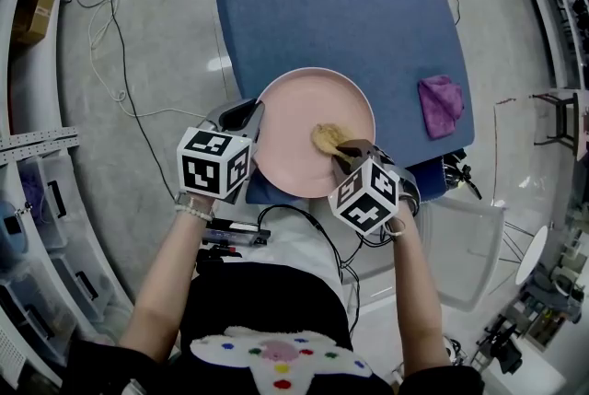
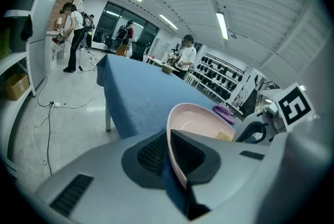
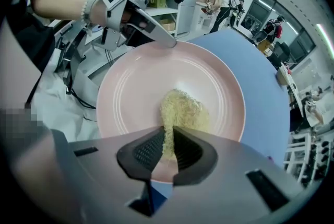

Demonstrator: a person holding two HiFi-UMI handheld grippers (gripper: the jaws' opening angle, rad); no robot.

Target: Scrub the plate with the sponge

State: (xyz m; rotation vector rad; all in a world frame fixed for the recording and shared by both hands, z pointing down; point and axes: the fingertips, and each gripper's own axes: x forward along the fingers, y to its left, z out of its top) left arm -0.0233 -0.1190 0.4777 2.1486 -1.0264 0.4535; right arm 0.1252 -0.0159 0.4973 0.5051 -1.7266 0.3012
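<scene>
Your pink plate point(image 1: 294, 112) sits at the near edge of the blue table point(image 1: 331, 6), its rim pinched in your left claw point(image 2: 168, 151). Your right claw point(image 3: 168, 145) grips the yellow sponge point(image 3: 182, 110), pressed on the plate's middle; a purple cloth point(image 1: 441, 105) lies well apart

Left gripper point(image 2: 168, 138), fingers point(image 2: 190, 154) clamped on pink plate point(image 2: 201, 119) rim, sponge point(image 2: 225, 136) on it, blue table point(image 2: 138, 95) beyond
</scene>
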